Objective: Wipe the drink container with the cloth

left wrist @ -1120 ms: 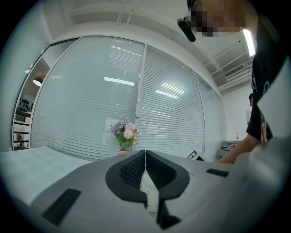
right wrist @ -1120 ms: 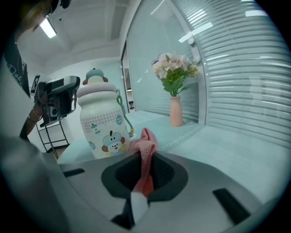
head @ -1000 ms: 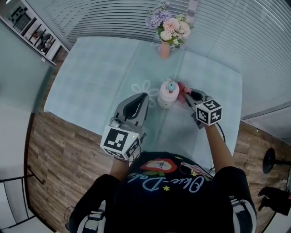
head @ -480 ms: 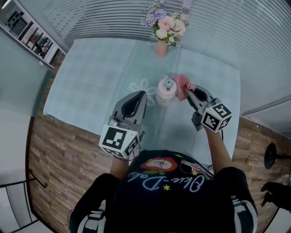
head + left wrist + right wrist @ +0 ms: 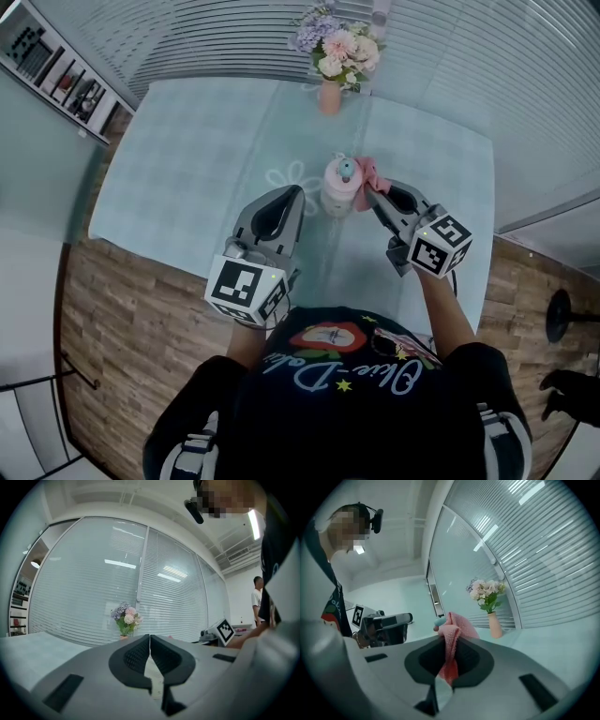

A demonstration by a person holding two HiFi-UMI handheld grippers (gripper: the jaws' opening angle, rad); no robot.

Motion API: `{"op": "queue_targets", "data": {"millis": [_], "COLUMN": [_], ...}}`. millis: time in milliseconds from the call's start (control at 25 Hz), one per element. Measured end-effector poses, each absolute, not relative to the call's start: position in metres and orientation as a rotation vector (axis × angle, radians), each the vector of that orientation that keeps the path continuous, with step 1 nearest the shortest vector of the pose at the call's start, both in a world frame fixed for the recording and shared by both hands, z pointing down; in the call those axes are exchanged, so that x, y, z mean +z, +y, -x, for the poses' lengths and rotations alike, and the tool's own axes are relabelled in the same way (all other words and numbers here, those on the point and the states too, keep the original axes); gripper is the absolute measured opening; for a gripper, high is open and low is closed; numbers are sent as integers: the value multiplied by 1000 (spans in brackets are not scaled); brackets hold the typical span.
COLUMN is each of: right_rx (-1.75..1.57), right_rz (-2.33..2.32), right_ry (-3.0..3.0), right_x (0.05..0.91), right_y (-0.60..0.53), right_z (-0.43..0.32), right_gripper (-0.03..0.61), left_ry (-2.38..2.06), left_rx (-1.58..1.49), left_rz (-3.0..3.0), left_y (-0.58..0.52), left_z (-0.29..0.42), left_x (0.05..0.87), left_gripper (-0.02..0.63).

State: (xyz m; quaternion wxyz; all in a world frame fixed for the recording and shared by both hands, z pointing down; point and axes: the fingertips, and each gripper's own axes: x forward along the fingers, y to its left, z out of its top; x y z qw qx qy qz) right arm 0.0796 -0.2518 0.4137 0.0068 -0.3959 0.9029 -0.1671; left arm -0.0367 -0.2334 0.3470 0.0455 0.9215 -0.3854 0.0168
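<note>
- Roughly mid-table (image 5: 187, 159): container (image 5: 339, 187) upright, pale pink body, blue cap on top.
- Right gripper (image 5: 373, 194) just right of container, tips aimed far-left toward it, clenched on pink cloth (image 5: 367, 172).
- Cloth bunched at container's right side, up by the cap; overlapping it in head view, true contact not confirmable.
- Seen along the right gripper's own jaws: knitted cloth (image 5: 451, 641) pinched upright between the dark pads, free end fanning out past the tips, blue cap (image 5: 439, 620) peeking just left of it.
- Left gripper (image 5: 298, 193) near-left of container, apart from it, tips pointing far.
- Left gripper view: jaws pressed together along one thin seam, nothing held between.
- Marker cubes at the near end of each gripper: left one (image 5: 246, 291), right one (image 5: 438, 247).
- Vase (image 5: 329, 97) with pink and lilac flowers (image 5: 337, 42) at table's far edge, well apart from container.
- Same vase (image 5: 494, 625) right of the cloth in right gripper view, left gripper (image 5: 386, 623) off to the left there.
- Slatted blinds (image 5: 234, 37) beyond the table's far side.
- Wood floor (image 5: 103, 319) at near-left.
- Second person (image 5: 257, 599) standing at far right of left gripper view, small, detail unclear.
</note>
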Motion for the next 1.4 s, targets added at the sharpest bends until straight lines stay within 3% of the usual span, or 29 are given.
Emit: {"op": "queue_targets", "data": {"millis": [1400], "right_rx": [-827], "right_rz": [1368], "right_ry": [3133], "right_x": [537], "right_y": [-239], "right_z": [-69], "right_gripper": [25], "left_ry": [-1221], "left_rx": [84], "left_rz": [-2801], "left_y": [-223], "left_z": [41], "left_x": [350], "left_gripper": [5]}}
